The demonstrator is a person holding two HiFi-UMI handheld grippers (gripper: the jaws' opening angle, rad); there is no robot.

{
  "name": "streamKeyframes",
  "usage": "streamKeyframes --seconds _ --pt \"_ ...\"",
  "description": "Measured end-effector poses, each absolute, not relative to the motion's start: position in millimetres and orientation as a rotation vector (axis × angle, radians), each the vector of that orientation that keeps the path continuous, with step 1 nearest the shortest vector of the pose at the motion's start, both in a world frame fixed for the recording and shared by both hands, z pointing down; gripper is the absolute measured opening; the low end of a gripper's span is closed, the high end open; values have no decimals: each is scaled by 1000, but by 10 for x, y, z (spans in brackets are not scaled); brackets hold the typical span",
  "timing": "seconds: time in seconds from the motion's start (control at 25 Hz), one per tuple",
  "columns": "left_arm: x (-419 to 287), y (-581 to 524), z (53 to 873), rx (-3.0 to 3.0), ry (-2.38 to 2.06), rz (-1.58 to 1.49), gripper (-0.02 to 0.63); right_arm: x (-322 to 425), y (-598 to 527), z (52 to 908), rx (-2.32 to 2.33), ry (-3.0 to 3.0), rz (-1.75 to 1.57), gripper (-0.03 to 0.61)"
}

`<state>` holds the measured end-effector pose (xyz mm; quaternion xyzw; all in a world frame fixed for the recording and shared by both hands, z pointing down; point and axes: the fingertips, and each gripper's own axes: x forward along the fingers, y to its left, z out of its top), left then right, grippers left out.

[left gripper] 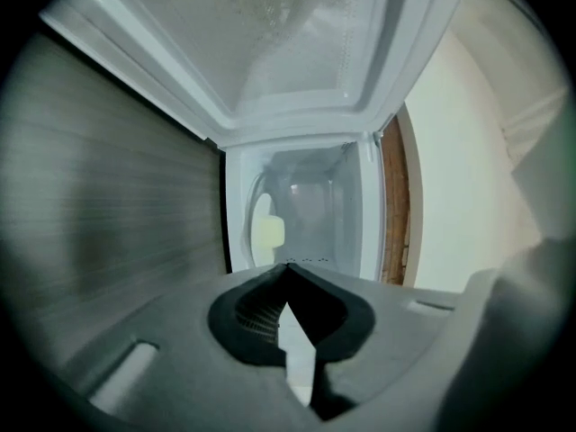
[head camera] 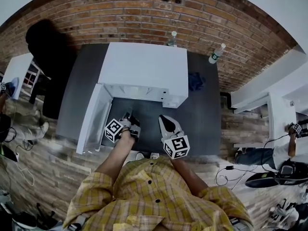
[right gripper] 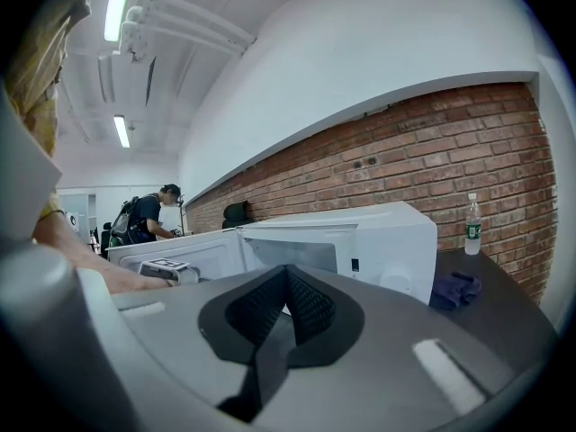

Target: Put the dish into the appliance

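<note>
On the dark counter (head camera: 202, 114), the head view shows a white microwave (head camera: 144, 66) standing toward the far edge, its door (head camera: 94, 117) swung open toward the left edge. The left gripper (head camera: 129, 115) sits just beside the open door, in front of the cavity. The right gripper (head camera: 164, 118) hovers near it over the front of the counter. A blue cloth (head camera: 196, 81) lies to the right of the microwave, and two bottles (head camera: 216, 53) stand at the far edge against the brick wall (head camera: 144, 8).

From the left gripper view, that gripper's jaws are pressed together with nothing between them, pointing into the white cavity. A pale cream shape (left gripper: 267, 232) sits at the cavity's left side. It may be the dish, though it is too blurred to be sure.

From the right gripper view, its jaws also meet at the tips and are empty, aimed at the microwave's front. A person with a backpack (right gripper: 144, 216) stands far off in the background.
</note>
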<state>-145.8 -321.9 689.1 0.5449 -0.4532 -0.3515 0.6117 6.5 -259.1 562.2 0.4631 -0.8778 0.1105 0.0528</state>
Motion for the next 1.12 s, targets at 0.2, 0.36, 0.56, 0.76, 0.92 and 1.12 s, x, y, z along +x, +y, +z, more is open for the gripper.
streamKeyframes --seconds 0.2,0.36,0.56,0.76,0.92,1.12 --pt "-1313 -3036 6640 1371 -1031 -793 0 74 -2561 5655 1398 -2652 329 2" --pt "-1207 -2949 6371 1486 -1017 -755 0 47 -2550 5671 1388 -2652 332 2" --pt "-1198 -2831 6108 1639 -1046 -696 0 18 -2502 5678 1362 -2691 337 2" --pt "-1186 -2711 5924 1884 -1140 -545 0 58 -2473 5704 1381 -2694 348 0" --pt "-1167 -2586 5869 2025 -1204 -427 0 114 -2435 5720 1405 -2697 360 0" --pt "-1141 -2429 5812 2177 -1255 -314 0 120 -2376 5745 1399 -2702 360 -2"
